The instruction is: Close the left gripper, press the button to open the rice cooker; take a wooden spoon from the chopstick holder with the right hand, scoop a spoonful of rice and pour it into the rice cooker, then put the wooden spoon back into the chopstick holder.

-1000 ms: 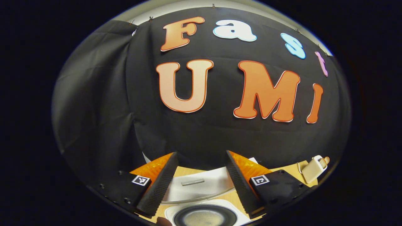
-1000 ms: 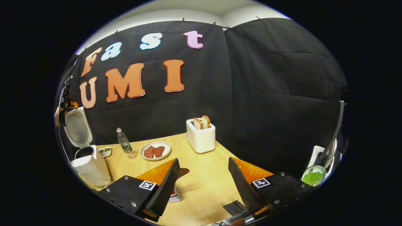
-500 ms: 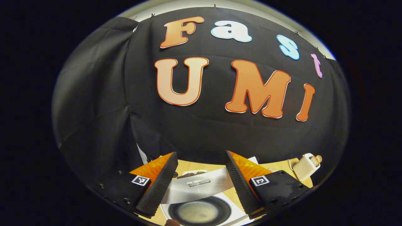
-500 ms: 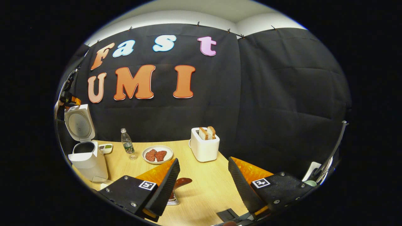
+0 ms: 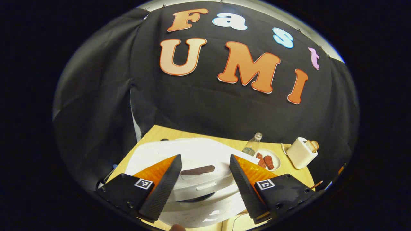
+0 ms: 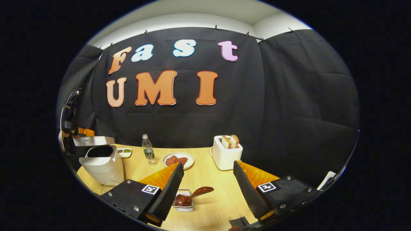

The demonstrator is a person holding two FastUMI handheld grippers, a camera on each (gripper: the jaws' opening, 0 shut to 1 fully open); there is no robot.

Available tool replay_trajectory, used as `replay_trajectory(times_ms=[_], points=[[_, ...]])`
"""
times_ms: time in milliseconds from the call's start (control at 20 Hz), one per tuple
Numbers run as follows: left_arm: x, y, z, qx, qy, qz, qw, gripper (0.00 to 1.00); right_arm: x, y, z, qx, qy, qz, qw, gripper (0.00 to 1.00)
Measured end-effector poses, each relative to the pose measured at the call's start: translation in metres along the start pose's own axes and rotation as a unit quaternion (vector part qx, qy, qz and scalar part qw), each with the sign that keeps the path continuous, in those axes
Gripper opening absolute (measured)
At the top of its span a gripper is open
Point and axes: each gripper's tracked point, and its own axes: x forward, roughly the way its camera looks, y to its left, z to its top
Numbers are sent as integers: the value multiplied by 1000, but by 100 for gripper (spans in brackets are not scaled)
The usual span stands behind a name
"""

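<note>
My left gripper (image 5: 205,156) stands open just above the white rice cooker lid (image 5: 189,149), which is tipped down low over the cooker body (image 5: 208,208). A dark oval mark lies on the lid between my fingers. In the right gripper view the rice cooker (image 6: 103,166) stands at the table's left edge with its lid (image 6: 93,140) nearly level over the dark pot. My right gripper (image 6: 208,163) is open and holds nothing. Below it a brown wooden spoon (image 6: 194,195) rests in a small clear holder (image 6: 184,206), handle pointing right.
On the wooden table (image 6: 212,205) stand a water bottle (image 6: 147,150), a plate of red meat (image 6: 178,159) and a white toaster (image 6: 226,154) with bread slices. A small dish (image 6: 124,152) sits behind the cooker. Black cloth walls the back and right.
The rice cooker lid has swung from upright down to nearly shut, and the left gripper has tipped down over it. The right gripper has drawn back, bringing the spoon and holder into view.
</note>
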Motion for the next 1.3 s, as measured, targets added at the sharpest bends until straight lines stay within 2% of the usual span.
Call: replay_trajectory(times_ms=[100, 350, 500, 550, 850, 1000, 1300], points=[[4, -2, -23, 22, 2, 12, 1000, 100, -2, 0, -3, -6, 4, 5, 1000, 95], [10, 3, -62, 19, 3, 55, 998, 100, -6, -10, -5, -6, 11, 5, 1000, 95], [11, 9, -66, 36, -15, 79, 996, 100, -6, -16, -11, 0, 20, 3, 1000, 95], [14, 12, -75, 39, 1, 79, 996, 100, -5, -16, -14, 3, 24, 3, 1000, 95], [23, 11, -62, 57, -10, 69, 996, 100, -4, -12, -21, 6, 35, 8, 999, 95], [18, 12, -59, 42, 9, 60, 997, 99, -5, -9, -8, 6, 21, 11, 1000, 95], [-49, 11, 16, 26, -56, 28, 998, 99, -5, 0, 14, 16, 0, 20, 1000, 95]])
